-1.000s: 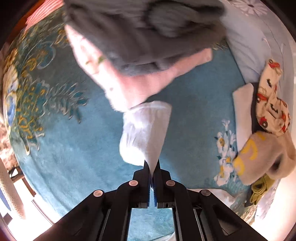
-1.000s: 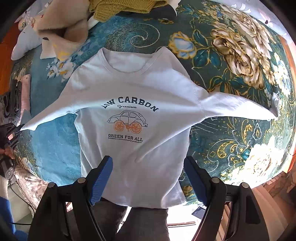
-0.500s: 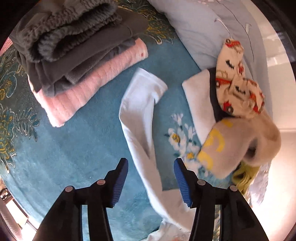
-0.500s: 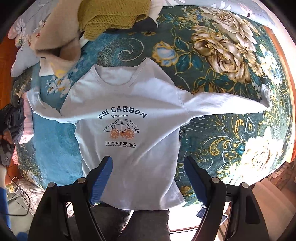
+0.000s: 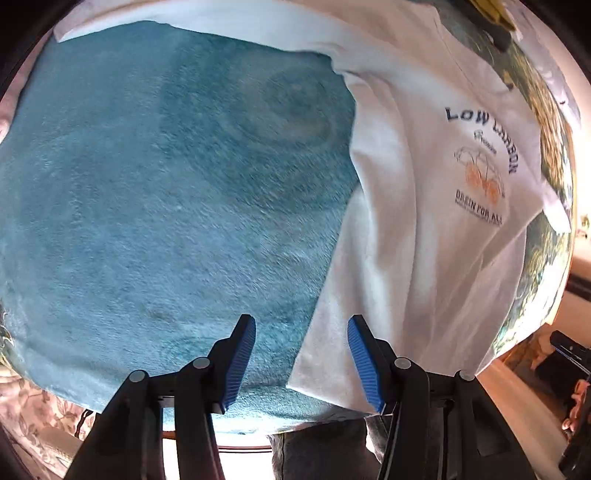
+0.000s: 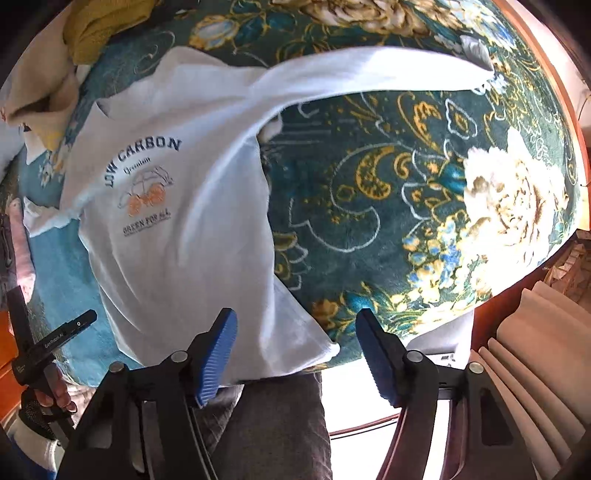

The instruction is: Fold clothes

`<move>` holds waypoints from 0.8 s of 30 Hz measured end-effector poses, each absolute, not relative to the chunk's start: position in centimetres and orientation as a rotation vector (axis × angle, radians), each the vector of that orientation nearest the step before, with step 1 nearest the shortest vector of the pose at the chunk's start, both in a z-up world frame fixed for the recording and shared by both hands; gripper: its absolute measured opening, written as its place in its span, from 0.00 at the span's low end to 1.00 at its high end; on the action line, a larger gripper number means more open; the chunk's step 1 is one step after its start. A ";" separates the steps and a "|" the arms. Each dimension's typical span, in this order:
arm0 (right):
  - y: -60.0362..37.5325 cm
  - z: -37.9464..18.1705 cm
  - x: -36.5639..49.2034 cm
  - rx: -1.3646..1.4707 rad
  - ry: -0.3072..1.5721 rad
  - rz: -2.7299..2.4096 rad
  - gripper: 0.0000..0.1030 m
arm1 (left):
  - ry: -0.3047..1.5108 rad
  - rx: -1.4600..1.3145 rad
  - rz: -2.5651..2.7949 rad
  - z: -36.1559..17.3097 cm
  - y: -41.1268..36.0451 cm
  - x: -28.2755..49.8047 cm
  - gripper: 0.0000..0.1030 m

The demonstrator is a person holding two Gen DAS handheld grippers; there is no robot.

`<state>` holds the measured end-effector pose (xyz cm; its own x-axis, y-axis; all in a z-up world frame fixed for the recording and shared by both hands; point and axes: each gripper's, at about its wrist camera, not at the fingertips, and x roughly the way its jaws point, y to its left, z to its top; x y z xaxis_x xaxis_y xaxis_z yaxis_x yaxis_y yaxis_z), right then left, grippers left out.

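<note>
A white long-sleeved shirt with a "LOW CARBON" car print lies flat, face up, on the bed. Its right sleeve stretches out over the floral blanket. In the left wrist view the shirt fills the right side, with its left sleeve running along the top. My left gripper is open, pointing down, with the shirt's lower left hem corner between its blue pads. My right gripper hangs over the lower right hem corner. Its jaws are closing, but the pads are still clear of the cloth.
The blanket is plain blue on the left and dark floral on the right. A yellow knit and a beige garment lie beyond the collar. The person's dark trousers are at the bed's near edge, pale curtains to the right.
My left gripper let go of the left sleeve's cuff, opened and swung from the folded pile to the lower left hem corner. My right gripper moved to the right hem corner and narrowed.
</note>
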<state>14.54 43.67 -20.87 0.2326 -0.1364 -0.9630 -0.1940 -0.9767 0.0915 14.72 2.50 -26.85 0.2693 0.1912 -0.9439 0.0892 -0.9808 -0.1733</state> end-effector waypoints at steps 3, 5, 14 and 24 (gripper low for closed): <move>43.1 -24.1 16.3 -2.538 0.270 1.837 0.59 | -0.175 -2.447 1.801 -27.6 3.8 15.2 0.54; 42.5 -26.2 17.1 -2.609 0.225 1.814 0.59 | -0.124 -2.455 1.796 -28.0 4.4 15.5 0.54; 41.0 -31.4 17.9 -2.673 0.247 1.822 0.54 | -0.118 -2.534 1.780 -29.3 5.7 16.0 0.37; 41.9 -30.0 20.2 -2.663 0.209 1.766 0.05 | -0.051 -2.658 1.736 -28.1 5.9 17.3 0.03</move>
<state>20.19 41.88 -30.00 0.3835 -0.1418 -0.9126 -0.0750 -0.9897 0.1223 17.26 5.91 -28.05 0.4016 0.0085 -0.9158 0.0453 -0.9989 0.0106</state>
